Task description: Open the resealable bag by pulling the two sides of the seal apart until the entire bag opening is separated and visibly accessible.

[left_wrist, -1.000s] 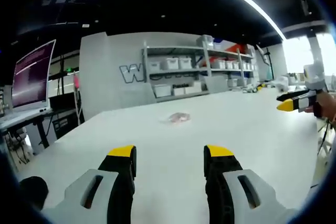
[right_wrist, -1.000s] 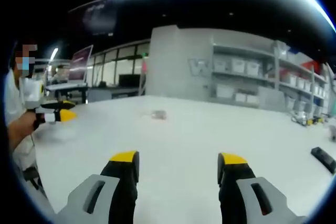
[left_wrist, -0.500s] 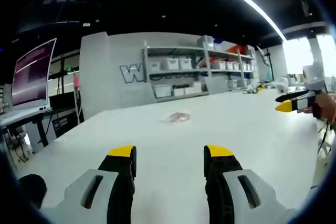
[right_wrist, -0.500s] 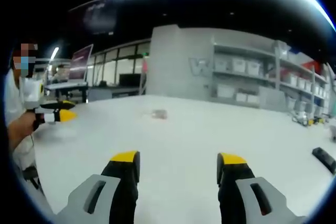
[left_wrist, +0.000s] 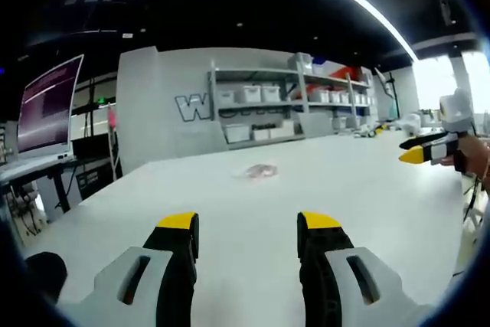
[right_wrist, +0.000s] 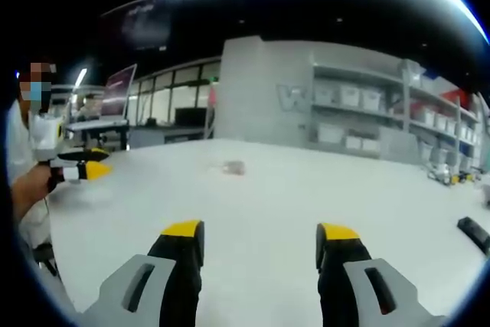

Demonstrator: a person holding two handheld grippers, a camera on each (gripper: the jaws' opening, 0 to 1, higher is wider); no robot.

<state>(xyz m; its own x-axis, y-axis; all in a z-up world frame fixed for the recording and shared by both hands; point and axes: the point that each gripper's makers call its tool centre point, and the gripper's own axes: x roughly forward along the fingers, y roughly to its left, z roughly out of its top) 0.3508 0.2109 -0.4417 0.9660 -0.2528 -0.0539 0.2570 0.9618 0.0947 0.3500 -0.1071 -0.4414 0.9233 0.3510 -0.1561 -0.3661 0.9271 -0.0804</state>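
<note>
Left gripper (left_wrist: pixel 246 227) jaws spread, nothing between them; right gripper (right_wrist: pixel 260 235) likewise released and empty. Resealable bag (left_wrist: pixel 260 171) lies flat on the white table (left_wrist: pixel 367 189), well ahead of both claws and apart from them. Step in hand looks like approach: bring both in low, each pinching one seal lip, then pull apart evenly.

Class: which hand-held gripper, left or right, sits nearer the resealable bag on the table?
Hard to call; left perhaps. The bag lies far ahead of the left hand-held gripper and ahead of the right hand-held gripper, untouched by both.
</note>
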